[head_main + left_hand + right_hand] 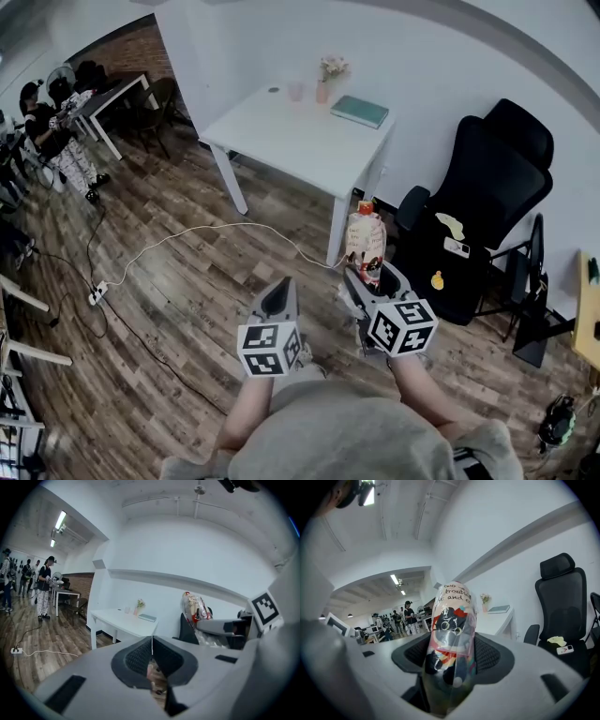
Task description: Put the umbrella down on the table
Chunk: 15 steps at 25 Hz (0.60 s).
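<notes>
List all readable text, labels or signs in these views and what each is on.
"two", "troubl…", "…and co…": partial lines printed on the wrapped umbrella clamped in the right gripper; the rest curves out of sight.
Marker cubes: black-and-white square patterns only, no letters or numbers.
Book on the white table: cover too small to read.

A black office chair (487, 178) is standing against the white wall (422, 56), with a white phone (457, 247) and a small yellow object (437, 279) lying on its seat. A white cable (187, 234) is running across the wooden floor (187, 319) to a power strip (97, 294). A green book (359, 111) is lying near a pink vase (322, 91) holding flowers. A person (52, 131) is standing at the far left.
</notes>
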{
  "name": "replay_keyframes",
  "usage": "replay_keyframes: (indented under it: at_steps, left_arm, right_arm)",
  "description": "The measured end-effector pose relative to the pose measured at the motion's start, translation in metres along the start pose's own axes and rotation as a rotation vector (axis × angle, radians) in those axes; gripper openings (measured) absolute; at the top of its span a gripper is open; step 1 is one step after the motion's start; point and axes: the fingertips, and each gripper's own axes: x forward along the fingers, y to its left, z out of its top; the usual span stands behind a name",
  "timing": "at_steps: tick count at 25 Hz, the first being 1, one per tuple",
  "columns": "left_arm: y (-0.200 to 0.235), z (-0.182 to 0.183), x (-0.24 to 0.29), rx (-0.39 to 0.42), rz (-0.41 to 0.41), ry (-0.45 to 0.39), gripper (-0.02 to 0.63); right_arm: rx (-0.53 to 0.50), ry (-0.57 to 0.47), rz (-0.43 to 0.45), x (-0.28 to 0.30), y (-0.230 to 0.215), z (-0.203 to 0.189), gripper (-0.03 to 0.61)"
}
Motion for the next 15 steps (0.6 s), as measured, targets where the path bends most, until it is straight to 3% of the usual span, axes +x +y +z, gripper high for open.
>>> replay_keyframes:
  at_steps: [15]
  left_arm:
    - [0.084, 0.047, 0.089, -0.002, -0.048, 0.003, 0.008]
  right_arm:
    - [0.012, -0.014, -0.042, 0.119, -0.004, 0.029, 0.272]
